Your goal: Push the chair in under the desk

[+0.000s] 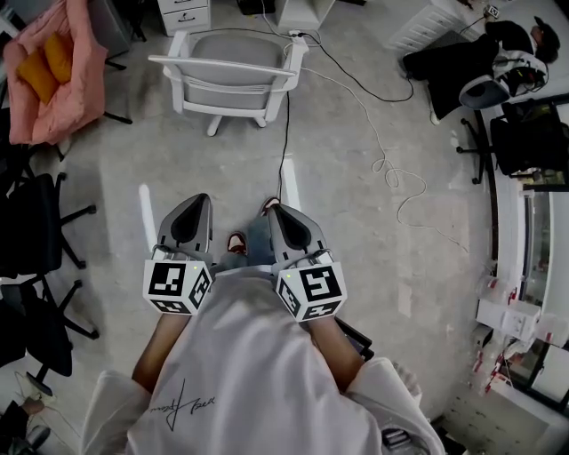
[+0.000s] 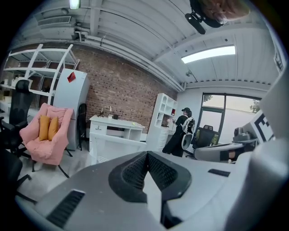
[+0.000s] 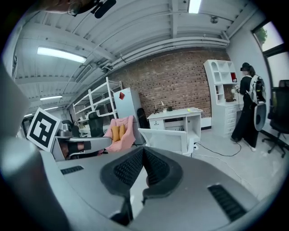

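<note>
The white chair (image 1: pixel 233 75) with a grey seat stands on the concrete floor well ahead of me, its back turned toward me. It shows in the left gripper view (image 2: pixel 118 145) and right gripper view (image 3: pixel 165 139) in front of the white desk (image 2: pixel 115 127) (image 3: pixel 175 118) by the brick wall. In the head view only the desk's white drawer unit (image 1: pixel 185 15) shows at the top edge. My left gripper (image 1: pixel 188 213) and right gripper (image 1: pixel 286 219) are held side by side close to my body, far short of the chair. Both are shut with nothing between the jaws.
A pink armchair (image 1: pixel 55 71) with orange cushions sits at the left, black office chairs (image 1: pixel 40 231) along the left edge. A cable (image 1: pixel 286 133) runs across the floor from the chair toward me. A person (image 2: pixel 179 131) in black stands by white shelves at the right.
</note>
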A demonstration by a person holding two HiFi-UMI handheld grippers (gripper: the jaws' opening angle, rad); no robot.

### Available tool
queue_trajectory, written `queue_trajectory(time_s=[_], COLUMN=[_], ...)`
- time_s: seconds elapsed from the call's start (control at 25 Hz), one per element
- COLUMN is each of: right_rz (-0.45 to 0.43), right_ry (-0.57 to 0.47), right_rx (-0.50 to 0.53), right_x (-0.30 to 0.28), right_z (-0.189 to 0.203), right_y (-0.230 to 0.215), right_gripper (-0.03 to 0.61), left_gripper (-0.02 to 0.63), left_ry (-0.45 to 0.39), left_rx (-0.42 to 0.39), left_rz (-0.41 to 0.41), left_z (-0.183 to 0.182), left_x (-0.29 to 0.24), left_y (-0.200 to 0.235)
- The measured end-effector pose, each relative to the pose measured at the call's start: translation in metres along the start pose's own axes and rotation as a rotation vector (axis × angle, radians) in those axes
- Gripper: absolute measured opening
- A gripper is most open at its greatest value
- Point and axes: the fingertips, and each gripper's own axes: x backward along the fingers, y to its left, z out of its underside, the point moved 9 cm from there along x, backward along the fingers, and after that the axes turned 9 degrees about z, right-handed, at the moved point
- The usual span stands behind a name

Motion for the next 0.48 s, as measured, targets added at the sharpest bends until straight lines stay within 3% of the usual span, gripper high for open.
queue_trajectory(time_s=[0.48], right_rz=[-0.022], right_ry=[0.009], right_rx=[0.000], right_x=[-0.036], right_z=[-0.010], right_y=[-0.037], right_gripper=[0.026], left_gripper=[0.005], left_ry=[0.014], left_rx=[0.001], left_rz=[-0.023], left_z=[-0.013], left_x=[-0.042], left_y=[0.007])
